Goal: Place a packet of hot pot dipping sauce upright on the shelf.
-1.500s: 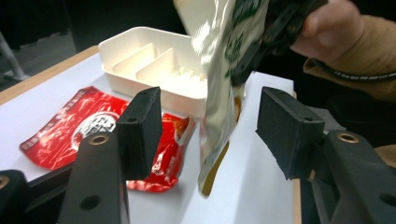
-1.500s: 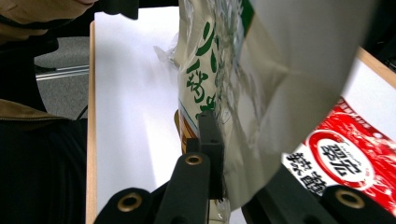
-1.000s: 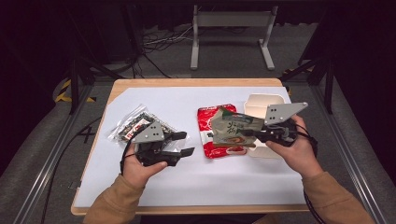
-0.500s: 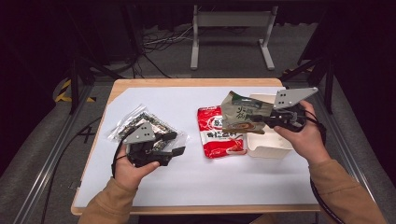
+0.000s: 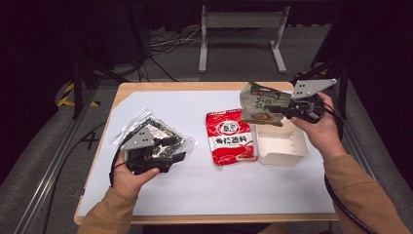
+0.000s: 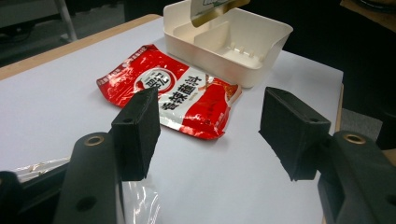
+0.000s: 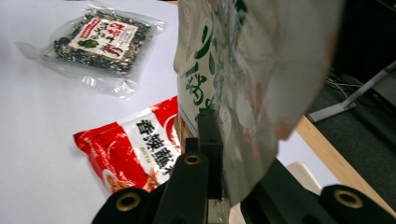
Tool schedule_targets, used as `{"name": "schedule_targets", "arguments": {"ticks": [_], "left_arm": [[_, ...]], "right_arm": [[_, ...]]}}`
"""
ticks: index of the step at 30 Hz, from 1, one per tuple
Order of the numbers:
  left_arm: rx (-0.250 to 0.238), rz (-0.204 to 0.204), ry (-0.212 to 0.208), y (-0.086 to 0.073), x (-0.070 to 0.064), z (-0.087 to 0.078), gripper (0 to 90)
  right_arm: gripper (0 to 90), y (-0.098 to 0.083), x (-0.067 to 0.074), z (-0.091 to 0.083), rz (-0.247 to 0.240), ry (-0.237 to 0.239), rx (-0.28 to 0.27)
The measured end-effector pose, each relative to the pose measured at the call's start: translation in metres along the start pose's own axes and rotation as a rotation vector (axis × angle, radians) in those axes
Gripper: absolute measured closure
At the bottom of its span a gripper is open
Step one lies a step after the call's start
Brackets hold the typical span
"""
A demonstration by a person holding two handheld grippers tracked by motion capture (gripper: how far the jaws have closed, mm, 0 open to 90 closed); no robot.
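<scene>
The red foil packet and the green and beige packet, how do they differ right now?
The red foil packet lies flat on the white table sheet, untouched; the green and beige packet hangs in the air above the cream plastic tray. The red one is free of any grip, while the green one is clamped by the right gripper. The red one sits beside the tray, not over it. Both are printed, sealed pouches.

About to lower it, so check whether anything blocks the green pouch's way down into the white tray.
Nothing visible does. The right tool holds the green pouch in the air above the white tray, whose compartments look empty. The red packet lies flat beside the tray on its left.
</scene>
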State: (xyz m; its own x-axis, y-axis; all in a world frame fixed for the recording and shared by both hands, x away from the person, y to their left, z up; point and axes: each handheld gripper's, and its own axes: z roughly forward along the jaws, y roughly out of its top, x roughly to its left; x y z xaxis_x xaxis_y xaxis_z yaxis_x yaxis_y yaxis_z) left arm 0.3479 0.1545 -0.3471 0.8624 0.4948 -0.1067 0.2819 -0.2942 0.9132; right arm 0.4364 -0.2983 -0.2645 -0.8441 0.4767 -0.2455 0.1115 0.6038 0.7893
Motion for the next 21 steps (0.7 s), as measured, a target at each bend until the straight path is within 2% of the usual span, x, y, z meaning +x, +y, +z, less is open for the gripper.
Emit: {"name": "schedule_targets", "arguments": {"ticks": [2, 8, 18, 21], "left_arm": [[-0.003, -0.002, 0.008, 0.0, 0.001, -0.002, 38.3], [-0.012, -0.008, 0.015, 0.0, 0.004, -0.004, 38.0], [-0.01, -0.012, 0.019, -0.002, 0.007, -0.004, 37.9], [-0.015, -0.01, 0.024, -0.001, 0.007, -0.005, 37.9]], "right_arm": [[89.1, -0.001, -0.006, 0.0, -0.008, -0.008, 0.007], [89.1, -0.007, -0.022, 0.003, 0.008, -0.028, 0.025], [89.1, -0.017, -0.041, 0.005, 0.014, -0.061, -0.014], [89.1, -0.018, -0.047, 0.007, 0.017, -0.071, -0.01]]}}
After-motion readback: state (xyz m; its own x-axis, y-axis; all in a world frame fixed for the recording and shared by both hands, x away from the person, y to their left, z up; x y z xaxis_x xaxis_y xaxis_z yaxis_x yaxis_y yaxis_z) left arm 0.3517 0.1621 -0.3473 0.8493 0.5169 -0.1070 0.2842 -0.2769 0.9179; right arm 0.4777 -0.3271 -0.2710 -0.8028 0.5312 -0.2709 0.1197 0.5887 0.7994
